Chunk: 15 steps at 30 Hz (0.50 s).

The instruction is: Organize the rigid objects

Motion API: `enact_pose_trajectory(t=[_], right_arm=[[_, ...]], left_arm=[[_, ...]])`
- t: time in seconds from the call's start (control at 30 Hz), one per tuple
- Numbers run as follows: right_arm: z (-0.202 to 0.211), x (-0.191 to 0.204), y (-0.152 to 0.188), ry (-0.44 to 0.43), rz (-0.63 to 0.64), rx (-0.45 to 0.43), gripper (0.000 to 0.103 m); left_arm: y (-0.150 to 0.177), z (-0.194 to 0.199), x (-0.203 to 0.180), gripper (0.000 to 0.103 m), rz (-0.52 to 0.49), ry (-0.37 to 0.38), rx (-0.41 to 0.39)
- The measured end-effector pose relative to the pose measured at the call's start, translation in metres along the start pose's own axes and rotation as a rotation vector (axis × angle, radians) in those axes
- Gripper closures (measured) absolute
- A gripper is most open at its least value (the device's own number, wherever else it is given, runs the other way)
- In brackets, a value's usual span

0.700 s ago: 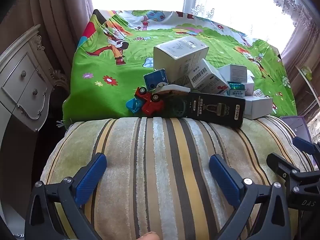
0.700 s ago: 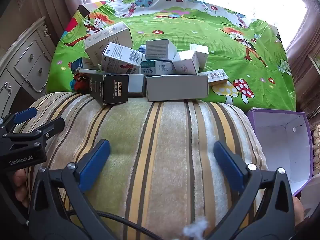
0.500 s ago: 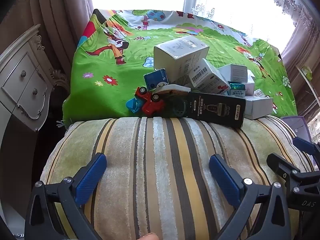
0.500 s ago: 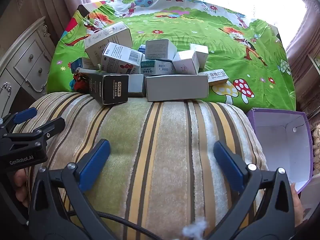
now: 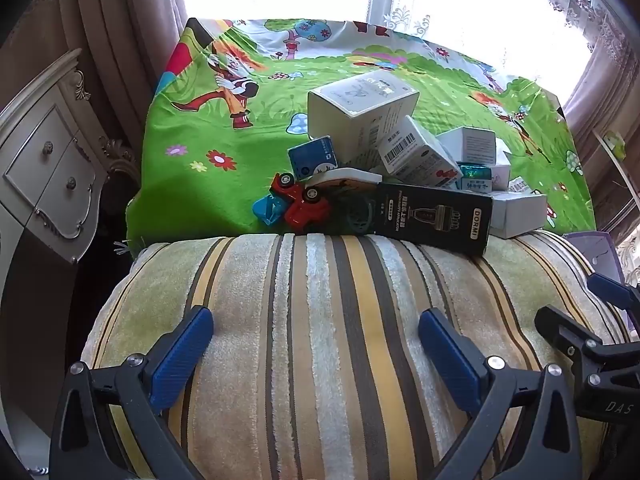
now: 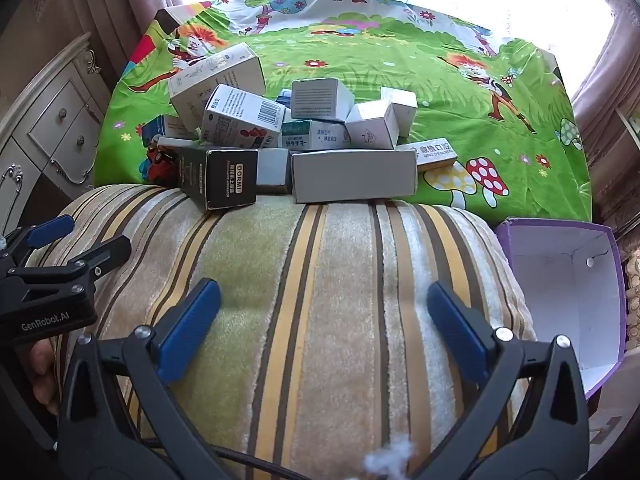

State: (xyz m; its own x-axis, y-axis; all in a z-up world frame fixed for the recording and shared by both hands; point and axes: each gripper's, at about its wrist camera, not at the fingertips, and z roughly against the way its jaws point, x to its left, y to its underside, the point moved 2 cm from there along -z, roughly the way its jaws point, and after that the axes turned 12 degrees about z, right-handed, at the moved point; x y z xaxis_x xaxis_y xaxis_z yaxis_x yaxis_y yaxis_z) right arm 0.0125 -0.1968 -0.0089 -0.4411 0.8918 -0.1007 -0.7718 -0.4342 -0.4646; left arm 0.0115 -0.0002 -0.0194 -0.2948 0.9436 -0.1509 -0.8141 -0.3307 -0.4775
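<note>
A pile of small cartons lies on a green cartoon-print cloth (image 5: 240, 152), just past a striped cushion (image 5: 320, 320). It includes a black DORMI box (image 5: 432, 216), also in the right wrist view (image 6: 224, 178), a large white box (image 5: 360, 108), a long grey box (image 6: 354, 175) and a red toy car (image 5: 302, 204). My left gripper (image 5: 316, 340) is open and empty over the cushion. My right gripper (image 6: 324, 316) is open and empty over the cushion too. Each gripper shows at the edge of the other's view.
An open purple box with a white inside (image 6: 568, 296) stands at the right of the cushion. A cream carved drawer cabinet (image 5: 44, 168) stands at the left. Curtains and a bright window are behind the cloth.
</note>
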Motion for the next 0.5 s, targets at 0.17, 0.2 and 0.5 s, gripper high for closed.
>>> enact_pose_trajectory(t=[0.17, 0.2, 0.5], right_arm=[[0.0004, 0.0001, 0.0005, 0.002, 0.0, -0.007, 0.0], [0.0007, 0.0001, 0.0012, 0.002, -0.001, -0.011, 0.0], [0.0006, 0.0014, 0.003, 0.008, -0.006, -0.033, 0.0]], left_arm=[[-0.0002, 0.0, 0.0004, 0.0, -0.001, -0.001, 0.0], [-0.0002, -0.0002, 0.0007, 0.0, -0.003, -0.003, 0.0], [0.0005, 0.0009, 0.0028, 0.0, 0.009, 0.006, -0.004]])
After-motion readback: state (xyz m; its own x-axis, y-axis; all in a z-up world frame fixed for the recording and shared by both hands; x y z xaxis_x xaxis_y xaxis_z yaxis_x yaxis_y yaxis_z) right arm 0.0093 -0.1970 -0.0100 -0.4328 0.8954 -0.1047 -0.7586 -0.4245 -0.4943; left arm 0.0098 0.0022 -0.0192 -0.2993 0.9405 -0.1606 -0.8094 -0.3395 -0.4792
